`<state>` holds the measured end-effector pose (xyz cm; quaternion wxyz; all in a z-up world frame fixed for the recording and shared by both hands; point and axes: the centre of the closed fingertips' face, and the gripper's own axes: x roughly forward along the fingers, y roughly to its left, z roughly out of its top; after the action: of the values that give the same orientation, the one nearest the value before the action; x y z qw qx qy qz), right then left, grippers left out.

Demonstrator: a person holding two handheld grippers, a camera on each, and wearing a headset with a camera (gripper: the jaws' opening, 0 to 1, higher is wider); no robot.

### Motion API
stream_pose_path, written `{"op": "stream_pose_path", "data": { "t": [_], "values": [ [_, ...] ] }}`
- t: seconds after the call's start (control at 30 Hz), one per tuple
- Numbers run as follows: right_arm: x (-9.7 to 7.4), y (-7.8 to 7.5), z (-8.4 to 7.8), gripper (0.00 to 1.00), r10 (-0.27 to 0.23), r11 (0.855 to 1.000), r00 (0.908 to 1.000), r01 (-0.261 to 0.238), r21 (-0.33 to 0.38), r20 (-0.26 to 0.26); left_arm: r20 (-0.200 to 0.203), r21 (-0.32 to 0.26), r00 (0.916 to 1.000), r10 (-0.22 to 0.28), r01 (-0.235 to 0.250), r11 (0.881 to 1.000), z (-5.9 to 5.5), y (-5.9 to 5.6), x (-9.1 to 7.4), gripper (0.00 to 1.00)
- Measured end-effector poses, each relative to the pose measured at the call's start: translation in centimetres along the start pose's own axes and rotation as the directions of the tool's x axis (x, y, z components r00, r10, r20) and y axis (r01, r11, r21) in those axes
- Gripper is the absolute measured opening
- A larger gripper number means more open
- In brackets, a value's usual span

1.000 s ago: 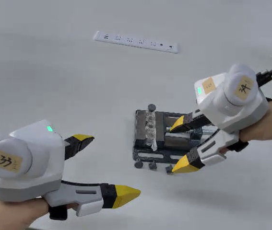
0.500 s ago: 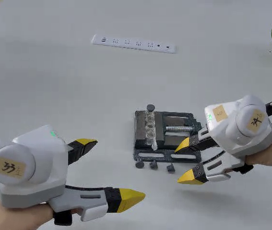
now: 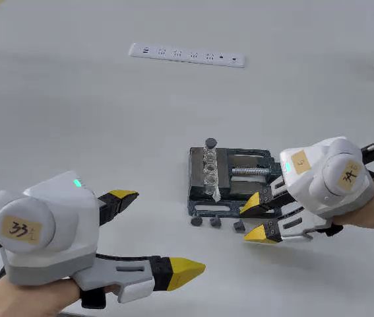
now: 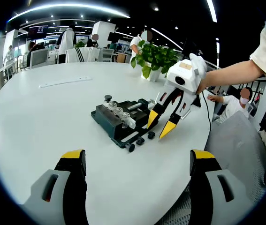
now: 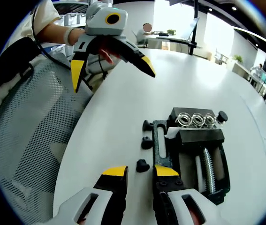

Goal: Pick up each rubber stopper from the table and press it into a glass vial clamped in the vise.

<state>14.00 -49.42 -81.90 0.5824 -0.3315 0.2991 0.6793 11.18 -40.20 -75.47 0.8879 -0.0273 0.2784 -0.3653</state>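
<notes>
Left gripper (image 3: 163, 231): nearest item, at 8 o'clock of the vise; jaws spread wide, nothing held.
Right gripper (image 3: 252, 219): jaws parted narrowly and empty, tips just beside the nearest stopper.
Nearest stopper (image 5: 142, 165): on the table (image 3: 107, 132), at 12 o'clock of the right jaws. Best straddled squarely, gripped by its sides and kept upright for pressing.
Two more stoppers (image 3: 196, 221): loose, at 6 o'clock of the vise.
Vise (image 3: 234, 191): clamps one row of vials.
Open vials (image 5: 184, 119): three, mouths up, apparently empty.
Capped vial (image 3: 210, 144): 12 o'clock end of the row, stopper seated.
</notes>
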Motion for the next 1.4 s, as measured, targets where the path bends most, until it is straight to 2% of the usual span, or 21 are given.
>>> {"op": "stream_pose_path", "data": {
  "t": [0.33, 0.63, 0.87, 0.93, 1.03, 1.07, 1.13, 1.2, 1.23, 1.3, 1.37, 1.4],
  "values": [
    [0.3, 0.0, -0.4, 0.12, 0.006, 1.000, 0.9999, -0.006, -0.015, -0.009, -0.002, -0.003, 1.0000, -0.004, 0.004, 1.000, -0.1, -0.2, 0.2, 0.91],
    [0.3, -0.4, -0.3, 0.07, -0.015, 1.000, 0.9999, 0.015, -0.010, 0.006, -0.002, -0.009, 1.0000, -0.007, 0.007, 1.000, -0.2, -0.3, 0.3, 0.91],
    [-1.3, -0.5, 0.8, 0.07, -0.051, 0.999, 0.9978, 0.050, 0.016, 0.043, 0.014, -0.050, 0.9994, -0.032, 0.032, 0.998, 0.2, -0.8, 0.6, 0.87],
    [-2.1, -0.5, 1.2, 0.07, -0.064, 0.998, 0.9963, 0.063, 0.019, 0.058, 0.038, -0.100, 0.9983, -0.044, 0.047, 0.994, 0.7, -0.9, 0.7, 0.86],
    [-3.1, -0.4, 2.0, 0.07, -0.083, 0.997, 0.9933, 0.082, 0.007, 0.080, 0.066, -0.143, 0.9960, -0.060, 0.069, 0.987, 1.3, -0.7, 0.8, 0.82],
    [-3.5, -0.3, 2.4, 0.07, -0.090, 0.996, 0.9915, 0.090, 0.005, 0.094, 0.087, -0.185, 0.9936, -0.072, 0.087, 0.979, 1.7, -0.8, 0.8, 0.80],
    [-4.1, -0.1, 3.1, 0.07, -0.099, 0.995, 0.9889, 0.100, -0.001, 0.110, 0.112, -0.217, 0.9888, -0.099, 0.122, 0.969, 2.3, -1.0, 0.8, 0.76],
    [-4.8, 0.1, 3.8, 0.07, -0.109, 0.994, 0.9852, 0.111, -0.008, 0.132, 0.127, -0.269, 0.9824, -0.137, 0.167, 0.948, 2.8, -1.3, 1.0, 0.68],
    [-5.2, 0.2, 4.2, 0.07, -0.115, 0.993, 0.9830, 0.118, -0.014, 0.143, 0.151, -0.293, 0.9759, -0.158, 0.197, 0.936, 3.4, -1.5, 1.1, 0.65],
    [-5.7, 0.3, 4.6, 0.07, -0.119, 0.992, 0.9814, 0.124, -0.020, 0.150, 0.160, -0.312, 0.9712, -0.176, 0.219, 0.925, 3.7, -1.7, 1.3, 0.61],
    [-6.1, 0.5, 5.1, 0.07, -0.126, 0.991, 0.9810, 0.131, -0.026, 0.147, 0.152, -0.285, 0.9715, -0.182, 0.219, 0.933, 4.0, -1.7, 1.6, 0.57],
    [-6.3, 0.7, 5.2, 0.07, -0.124, 0.991, 0.9825, 0.131, -0.041, 0.139, 0.125, -0.229, 0.9722, -0.198, 0.223, 0.948, 3.9, -2.0, 1.9, 0.57]
  ]
}}
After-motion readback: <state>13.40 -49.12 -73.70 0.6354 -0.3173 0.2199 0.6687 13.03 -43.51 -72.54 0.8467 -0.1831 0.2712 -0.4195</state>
